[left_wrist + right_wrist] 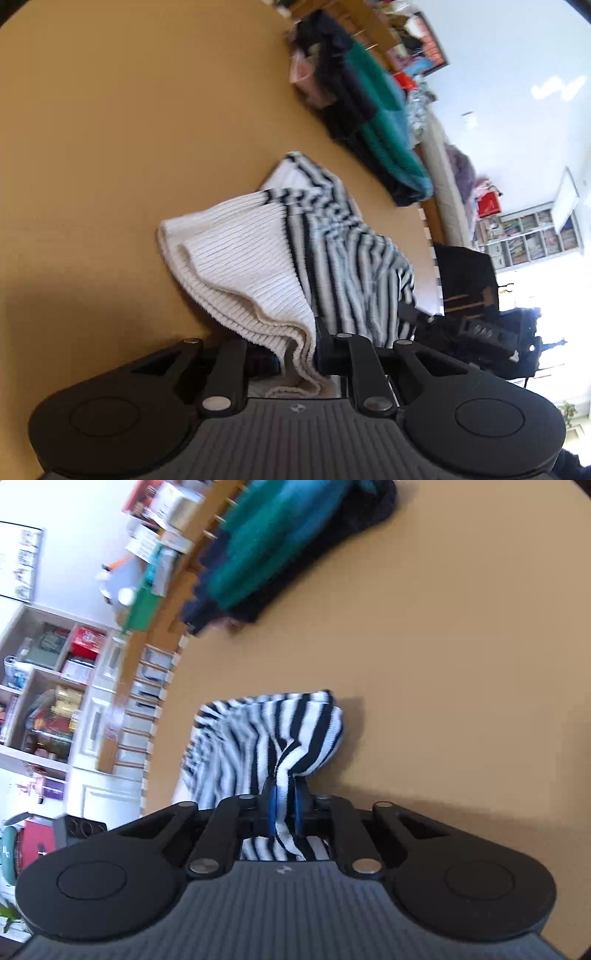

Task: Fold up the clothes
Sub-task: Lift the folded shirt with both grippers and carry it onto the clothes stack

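A black-and-white striped knit garment (pixel 332 251) with a plain white ribbed hem (pixel 240 254) hangs over the tan table (pixel 129 129). My left gripper (pixel 301 354) is shut on the white hem, which bunches between its fingers. In the right wrist view the striped garment (pixel 258 738) is pinched in my right gripper (pixel 284 805), shut on a striped fold between the blue-padded fingers (pixel 272 808). The cloth is lifted and stretched between both grippers.
A pile of teal, blue and black clothes (pixel 369 110) lies at the table's far side, also in the right wrist view (pixel 266 550). Shelves (pixel 48 686) and clutter stand beyond the table edge. A black object (pixel 465 280) sits past the edge.
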Motion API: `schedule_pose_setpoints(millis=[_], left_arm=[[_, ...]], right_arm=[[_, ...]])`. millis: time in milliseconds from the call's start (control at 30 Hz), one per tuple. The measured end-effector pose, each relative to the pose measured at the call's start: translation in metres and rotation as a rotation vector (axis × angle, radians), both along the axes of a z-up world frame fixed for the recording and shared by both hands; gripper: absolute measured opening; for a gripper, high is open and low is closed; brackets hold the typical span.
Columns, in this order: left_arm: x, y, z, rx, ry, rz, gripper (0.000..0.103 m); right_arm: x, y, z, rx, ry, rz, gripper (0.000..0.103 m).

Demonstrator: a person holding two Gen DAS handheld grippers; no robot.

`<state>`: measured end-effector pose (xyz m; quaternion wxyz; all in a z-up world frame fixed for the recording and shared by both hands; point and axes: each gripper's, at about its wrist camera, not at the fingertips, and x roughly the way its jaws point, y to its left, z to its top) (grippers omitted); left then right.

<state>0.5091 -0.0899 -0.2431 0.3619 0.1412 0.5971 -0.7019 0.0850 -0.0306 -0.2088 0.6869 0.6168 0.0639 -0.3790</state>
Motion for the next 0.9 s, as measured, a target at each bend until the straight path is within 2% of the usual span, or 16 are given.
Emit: schedule_pose_setpoints(millis=[133,233,333,567,667,733,767,800,833,867,900], left_arm=[[0.004,0.007,0.025,-0.057,0.090,0.051,0.017],[0.000,0.004,0.049,-0.101,0.140,0.065,0.017],[-0.002,-0.005,0.083,-0.165,0.169,0.071,0.017],[-0.025,-0.068,0.192,-0.330,0.210,0.081,0.017],[-0.044,-0.117,0.222,-0.375,0.207,0.100,0.017],[-0.058,-0.158,0.218,-0.365,0.143,0.129,0.020],[-0.063,-0.174,0.205,-0.321,0.024,0.176,0.025],[-0.068,-0.189,0.192,-0.276,-0.095,0.223,0.034],[-0.073,-0.204,0.179,-0.230,-0.214,0.269,0.034],[-0.078,-0.217,0.166,-0.189,-0.328,0.310,0.033],[-0.082,-0.217,0.156,-0.179,-0.416,0.333,0.024]], right_arm=[[-0.007,-0.003,0.037,-0.099,0.013,0.013,0.009],[-0.013,-0.013,0.063,-0.134,0.002,0.025,0.009],[-0.019,-0.032,0.093,-0.182,-0.015,0.040,0.009],[-0.048,-0.116,0.179,-0.304,-0.057,0.054,0.009],[-0.064,-0.169,0.198,-0.330,-0.048,0.020,0.009],[-0.073,-0.213,0.188,-0.293,-0.024,-0.038,0.011],[-0.078,-0.236,0.176,-0.253,-0.007,-0.075,0.019],[-0.084,-0.258,0.157,-0.198,0.041,-0.115,0.032],[-0.089,-0.276,0.135,-0.143,0.118,-0.155,0.068],[-0.093,-0.291,0.114,-0.097,0.209,-0.188,0.063],[-0.097,-0.298,0.097,-0.076,0.301,-0.205,0.053]])
